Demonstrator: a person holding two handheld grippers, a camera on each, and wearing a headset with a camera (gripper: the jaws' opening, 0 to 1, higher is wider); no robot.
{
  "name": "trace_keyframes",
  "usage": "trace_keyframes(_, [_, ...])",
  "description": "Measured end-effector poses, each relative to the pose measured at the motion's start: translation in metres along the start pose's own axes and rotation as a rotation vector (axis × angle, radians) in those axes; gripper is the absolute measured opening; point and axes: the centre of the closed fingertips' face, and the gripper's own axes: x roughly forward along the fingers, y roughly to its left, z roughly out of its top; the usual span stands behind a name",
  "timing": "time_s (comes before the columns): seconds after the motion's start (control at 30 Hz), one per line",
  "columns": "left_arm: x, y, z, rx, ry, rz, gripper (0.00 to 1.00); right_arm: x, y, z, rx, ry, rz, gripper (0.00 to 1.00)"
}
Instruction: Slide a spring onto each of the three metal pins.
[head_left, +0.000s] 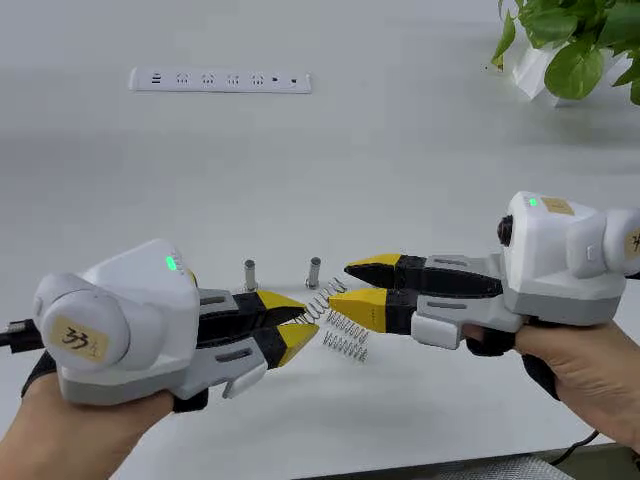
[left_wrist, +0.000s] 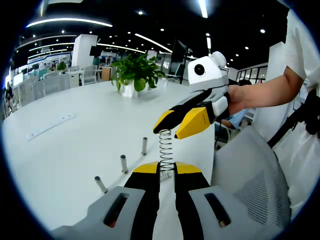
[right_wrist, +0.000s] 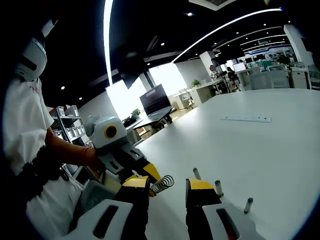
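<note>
Crucially, the left gripper (head_left: 308, 318) has its fingers clamped on a spring (head_left: 322, 300) whose long axis points at the right gripper (head_left: 340, 283), fingers apart around its free end, pins (head_left: 314, 270) just behind.

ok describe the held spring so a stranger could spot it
On the white table, look between the yellow-tipped left gripper and right gripper. The coiled metal spring is pinched in the left one's jaws, raised off the surface; two other springs lie flat nearby.
</note>
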Motion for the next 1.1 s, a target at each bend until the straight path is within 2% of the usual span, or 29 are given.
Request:
trace_keyframes(0.23, [-0.001, -0.003, 0.008, -0.013, -0.039, -0.005, 0.07, 0.001, 0.009, 0.004, 0.041, -0.023, 0.026, 0.18])
trace_keyframes(0.4, [-0.001, -0.004, 0.009, -0.015, -0.047, -0.008, 0.07, 0.002, 0.012, 0.007, 0.063, -0.041, 0.044, 0.12])
trace_keyframes(0.57, [-0.001, -0.006, 0.011, -0.016, -0.054, -0.012, 0.07, 0.002, 0.012, 0.009, 0.067, -0.046, 0.041, 0.08])
trace_keyframes(0.83, [0.000, -0.007, 0.011, -0.023, -0.051, -0.023, 0.07, 0.004, 0.021, 0.013, 0.039, -0.041, 0.052, 0.07])
trace_keyframes(1.1, [0.001, -0.008, 0.011, -0.021, -0.052, -0.027, 0.07, 0.004, 0.024, 0.015, 0.010, -0.023, 0.058, 0.06])
